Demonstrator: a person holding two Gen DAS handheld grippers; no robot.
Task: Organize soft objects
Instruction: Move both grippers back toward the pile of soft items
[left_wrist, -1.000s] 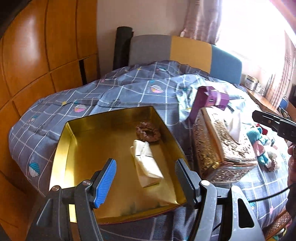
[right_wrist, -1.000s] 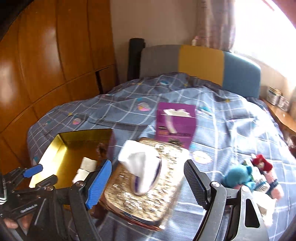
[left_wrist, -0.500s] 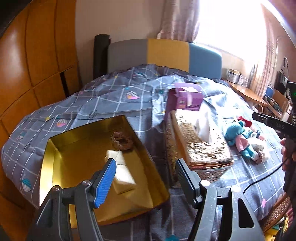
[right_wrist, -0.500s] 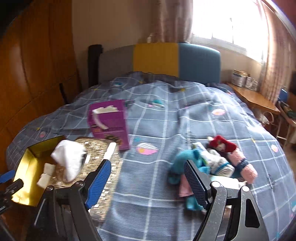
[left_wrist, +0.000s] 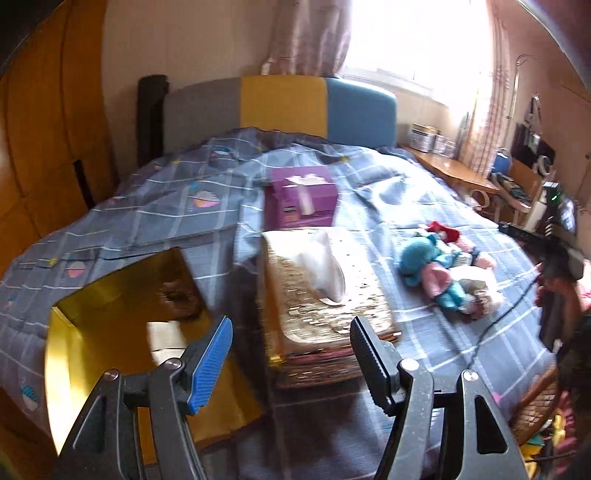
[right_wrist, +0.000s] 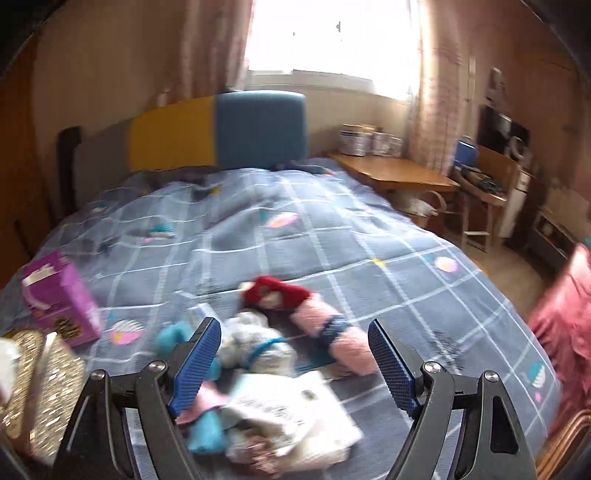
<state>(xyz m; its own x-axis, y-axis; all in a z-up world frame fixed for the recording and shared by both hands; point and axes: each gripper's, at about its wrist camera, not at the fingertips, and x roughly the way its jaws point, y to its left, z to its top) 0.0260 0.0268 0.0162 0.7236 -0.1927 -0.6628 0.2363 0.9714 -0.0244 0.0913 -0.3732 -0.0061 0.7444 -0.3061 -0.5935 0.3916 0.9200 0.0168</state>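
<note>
A heap of soft toys lies on the bed's quilt just ahead of the right tool, which hangs above it with its blue pads spread wide and nothing pinched between them. Nearest that tool sits a white packet, with a turquoise and pink doll at its left pad, a grey plush toy in the middle and a red-capped pink doll reaching toward the right pad. Left of the tool stand a purple tissue box and the corner of a gold woven tissue holder.

The left tool is also spread and carries nothing. Straight ahead of it sits the gold woven tissue holder with a white tissue standing out of its top, and beyond that the purple tissue box. To its left lies an open gold tin holding a folded cream cloth and a brown scrunchie. To its right, well apart, the toy heap rests on the quilt, and at the far right edge a hand grips the other tool's handle. A grey, yellow and blue headboard closes the bed's far end.
</note>
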